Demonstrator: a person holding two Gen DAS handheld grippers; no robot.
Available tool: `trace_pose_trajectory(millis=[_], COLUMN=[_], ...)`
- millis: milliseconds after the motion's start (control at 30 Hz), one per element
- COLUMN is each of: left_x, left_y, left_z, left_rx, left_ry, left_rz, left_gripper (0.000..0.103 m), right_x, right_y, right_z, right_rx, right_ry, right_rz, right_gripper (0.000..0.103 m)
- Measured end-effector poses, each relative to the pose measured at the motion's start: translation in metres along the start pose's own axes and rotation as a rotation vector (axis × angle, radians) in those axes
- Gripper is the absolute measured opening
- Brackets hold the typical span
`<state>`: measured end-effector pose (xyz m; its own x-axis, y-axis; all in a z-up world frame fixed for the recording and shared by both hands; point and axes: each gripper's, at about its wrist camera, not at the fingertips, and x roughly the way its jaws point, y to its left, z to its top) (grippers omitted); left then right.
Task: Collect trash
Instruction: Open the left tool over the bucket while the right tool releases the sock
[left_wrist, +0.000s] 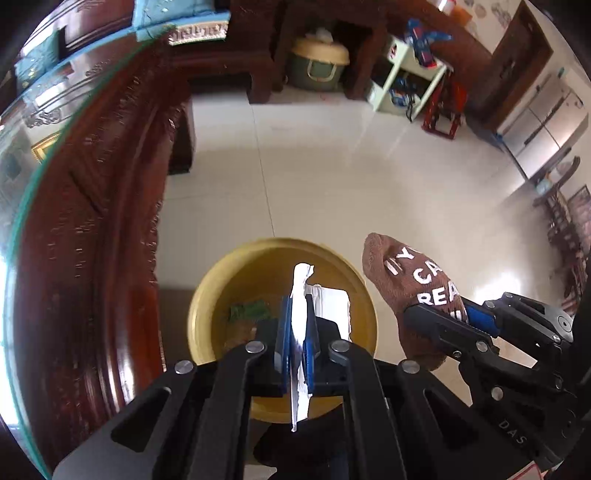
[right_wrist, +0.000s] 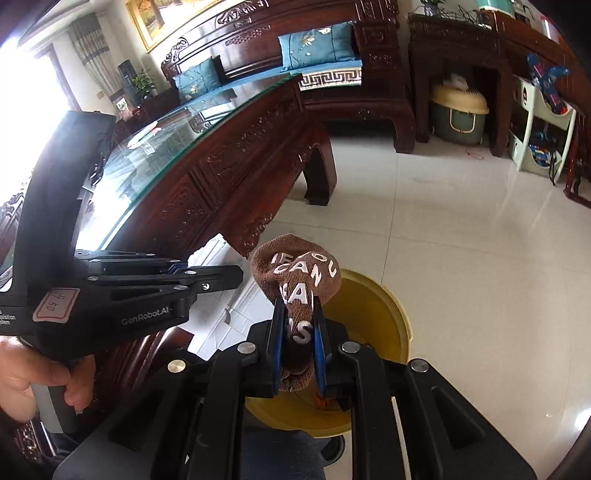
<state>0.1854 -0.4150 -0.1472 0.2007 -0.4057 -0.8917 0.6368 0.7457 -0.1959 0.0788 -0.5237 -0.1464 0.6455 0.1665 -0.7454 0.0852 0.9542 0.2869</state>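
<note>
A round yellow bin (left_wrist: 207, 291) (right_wrist: 388, 310) stands on the pale tiled floor by the carved table. My left gripper (left_wrist: 297, 306) hangs right over its mouth, shut on a sheet of white paper (left_wrist: 301, 291) that sticks up past the fingertips and down behind them. Green and brown scraps (left_wrist: 245, 314) lie at the bottom of the bin. My right gripper (right_wrist: 299, 314) is shut on a brown sock (right_wrist: 299, 277) (left_wrist: 413, 280) with white letters, held over the bin's near rim. In the right wrist view the left gripper's side (right_wrist: 207, 273) shows at left, with white paper (right_wrist: 218, 299) below it.
A dark carved wooden table (right_wrist: 229, 166) (left_wrist: 85, 206) with a glass top stands close on the left. A hand (right_wrist: 33, 373) grips the left tool's handle. Behind are a carved bench with blue cushions (right_wrist: 321, 48), a green and cream lidded container (right_wrist: 458, 110) and a white toy shelf (right_wrist: 543, 129).
</note>
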Motion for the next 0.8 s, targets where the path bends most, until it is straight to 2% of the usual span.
trace_pose_trajectory(millis=[67, 200, 467, 600, 667, 767, 800], left_x=[0.008, 0.022, 0.019, 0.007, 0.000, -0.011, -0.014], left_y=[0.000, -0.002, 0.003, 0.005, 0.006, 0.012, 0.014], left_z=[0.002, 0.004, 0.002, 0.000, -0.002, -0.003, -0.004], left_rx=[0.003, 0.012, 0.008, 0.023, 0.032, 0.026, 0.023], left_ry=[0.002, 0.016, 0.019, -0.005, -0.025, -0.050, -0.056], left_rz=[-0.004, 0.013, 0.030, 0.058, 0.077, 0.085, 0.089], left_gripper=[0.012, 0.039, 0.039, 0.050, 0.051, 0.052, 0.053], right_x=[0.004, 0.009, 0.015, 0.016, 0.018, 0.026, 0.027], right_y=[-0.005, -0.010, -0.014, -0.010, -0.008, -0.006, -0.005], right_z=[-0.002, -0.003, -0.003, -0.002, -0.001, -0.001, -0.001], right_rx=[0.009, 0.018, 0.017, 0.010, 0.004, -0.004, 0.000], right_ry=[0.005, 0.011, 0.030, 0.031, 0.041, 0.083, 0.078], right_rz=[0.005, 0.009, 0.020, 0.014, 0.009, -0.024, -0.034], right_gripper=[0.014, 0.014, 0.014, 0.014, 0.015, 0.030, 0.044])
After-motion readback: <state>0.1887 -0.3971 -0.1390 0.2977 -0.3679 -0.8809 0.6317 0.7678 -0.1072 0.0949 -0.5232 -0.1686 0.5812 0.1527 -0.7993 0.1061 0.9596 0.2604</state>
